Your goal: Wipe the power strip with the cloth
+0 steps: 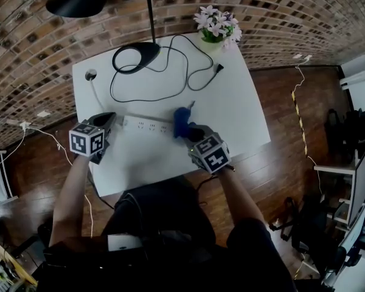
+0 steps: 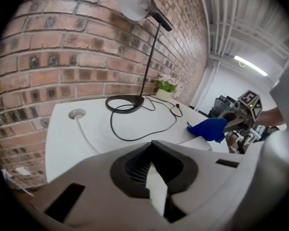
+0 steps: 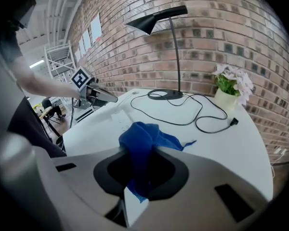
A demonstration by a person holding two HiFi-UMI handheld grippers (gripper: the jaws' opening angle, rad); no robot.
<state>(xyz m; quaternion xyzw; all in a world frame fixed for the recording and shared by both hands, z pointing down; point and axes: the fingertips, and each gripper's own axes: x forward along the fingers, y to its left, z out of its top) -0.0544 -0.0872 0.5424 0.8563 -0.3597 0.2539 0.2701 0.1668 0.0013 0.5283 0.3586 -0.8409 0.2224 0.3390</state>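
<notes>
- Between the two grippers lies the power strip (image 1: pixel 145 125), flat on the white table (image 1: pixel 231 102). Its long axis runs straight from one gripper to the other, across the person's front.
- At the strip's right end, the right gripper (image 1: pixel 193 132) is clamped on the blue cloth (image 1: pixel 182 120). In the right gripper view the fabric bunches up out of the closed jaws and flops forward.
- Ahead and to the left of that cloth, the strip stretches away toward the other hand. I judge a wipe would therefore sweep leftward along its length.
- Whether the cloth is touching the strip or hanging just over it cannot be told from these views.
- At the strip's left end sits the left gripper (image 1: pixel 104 125) with its jaws closed together. I can make out nothing held between them, and I cannot tell whether it touches the strip.
- The right hand is the one placed to wipe, since it carries the cloth. The left is the nearer one for steadying the far end.
- Beyond both grippers, well apart from the strip:
  - a desk lamp (image 1: pixel 137 56)
  - a black cord (image 1: pixel 188 66)
  - a flower pot (image 1: pixel 218 28)
- Beyond the left gripper, a white cable (image 1: pixel 96 96) runs toward the strip's left end.
- Count: one power strip, one cloth, two grippers, one lamp, one black cord, one white cable, one flower pot.
</notes>
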